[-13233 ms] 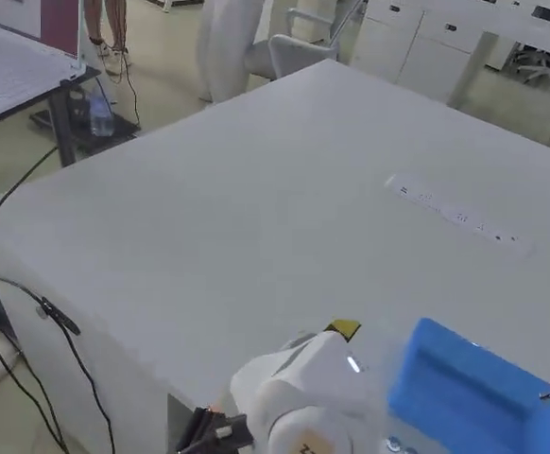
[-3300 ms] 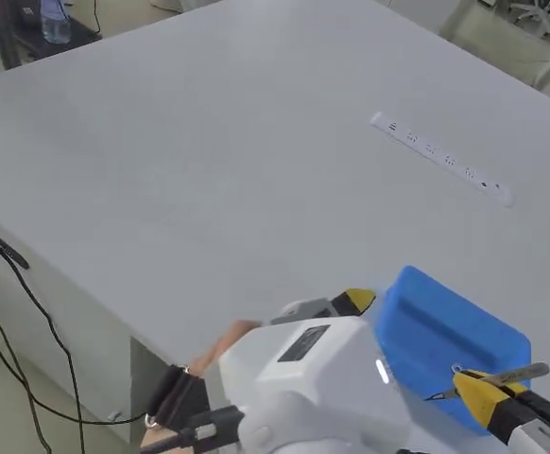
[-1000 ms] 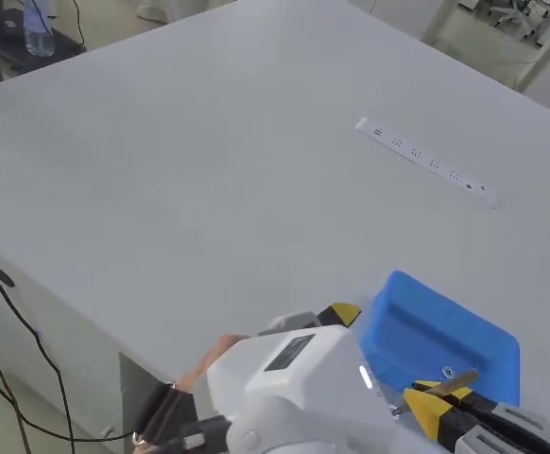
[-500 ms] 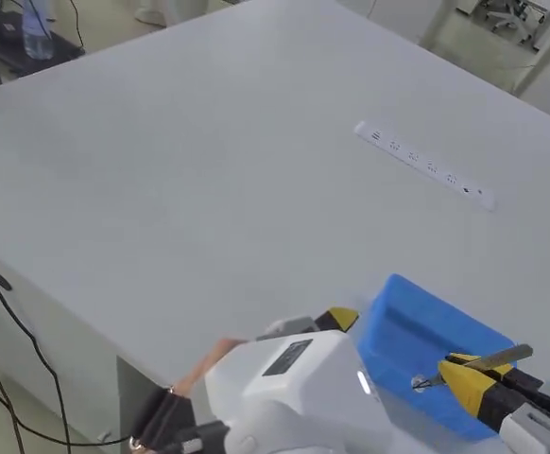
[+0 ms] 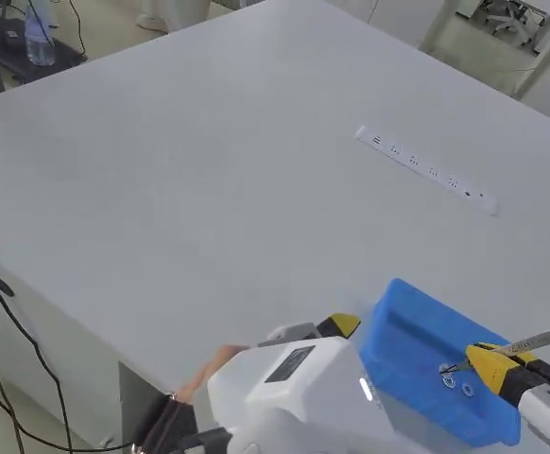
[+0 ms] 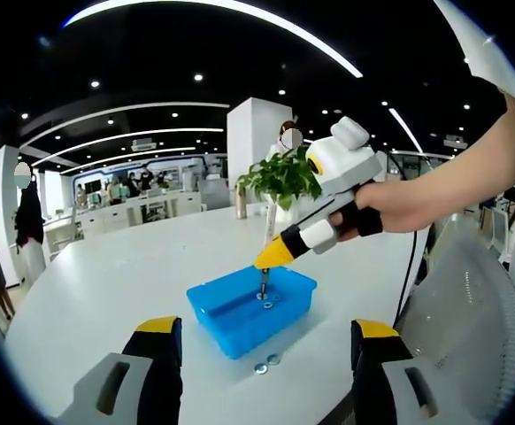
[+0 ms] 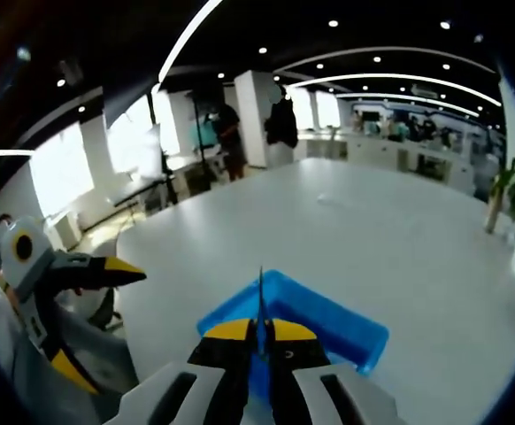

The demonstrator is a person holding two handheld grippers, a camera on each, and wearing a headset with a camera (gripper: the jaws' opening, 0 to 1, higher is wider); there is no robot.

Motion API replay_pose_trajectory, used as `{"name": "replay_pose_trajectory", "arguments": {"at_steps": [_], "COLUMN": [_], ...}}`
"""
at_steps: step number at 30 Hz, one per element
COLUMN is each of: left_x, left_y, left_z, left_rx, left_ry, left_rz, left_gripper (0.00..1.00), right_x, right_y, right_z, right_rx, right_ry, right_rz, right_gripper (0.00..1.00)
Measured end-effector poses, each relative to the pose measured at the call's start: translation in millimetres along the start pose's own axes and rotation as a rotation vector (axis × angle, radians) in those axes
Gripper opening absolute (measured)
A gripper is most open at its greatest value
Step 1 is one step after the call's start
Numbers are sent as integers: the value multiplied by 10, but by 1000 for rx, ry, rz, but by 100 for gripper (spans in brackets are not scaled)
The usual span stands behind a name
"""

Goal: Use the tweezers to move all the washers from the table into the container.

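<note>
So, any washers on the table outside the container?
Yes, two washers lie on the table just in front of the blue container.

Big open-plan rm. White table w/ power strip; cable at edge. Dark ceiling, curved light strips. White pillar, plant, bright windows.

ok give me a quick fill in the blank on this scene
The right gripper is shut on the tweezers, whose tips point into the ___ container.
Washers lie on the table beside it and also ___ it.
The left gripper has its jaws ___, holding nothing.
Missing: blue; inside; open.
</note>
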State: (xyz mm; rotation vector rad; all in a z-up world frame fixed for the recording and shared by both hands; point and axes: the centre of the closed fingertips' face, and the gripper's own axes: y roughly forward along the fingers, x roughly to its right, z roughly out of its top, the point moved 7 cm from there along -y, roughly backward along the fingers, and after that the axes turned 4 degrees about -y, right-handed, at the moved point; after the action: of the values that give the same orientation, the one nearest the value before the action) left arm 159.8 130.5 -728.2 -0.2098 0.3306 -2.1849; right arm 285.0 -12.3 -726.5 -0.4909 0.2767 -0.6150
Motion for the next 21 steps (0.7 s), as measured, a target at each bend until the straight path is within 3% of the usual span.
{"name": "replay_pose_trajectory", "arguments": {"at_steps": [5,10,21], "left_x": [-2,1,-3], "left_y": [-2,-1,2], "left_z": [-2,-7,-18], "left_rx": [-1,-4,-11], "left_ry": [-2,-3,-10], "left_rz": [2,0,-1], "left_gripper": [79,79,78], "right_x": [75,164,145], "right_y": [86,200,319], "right_z": [-25,-72,-212], "right_rx": [-11,-36,-83], "right_ry": [33,42,35], "right_rz": [-42,-47,-38], "right_gripper": [3,3,3]}}
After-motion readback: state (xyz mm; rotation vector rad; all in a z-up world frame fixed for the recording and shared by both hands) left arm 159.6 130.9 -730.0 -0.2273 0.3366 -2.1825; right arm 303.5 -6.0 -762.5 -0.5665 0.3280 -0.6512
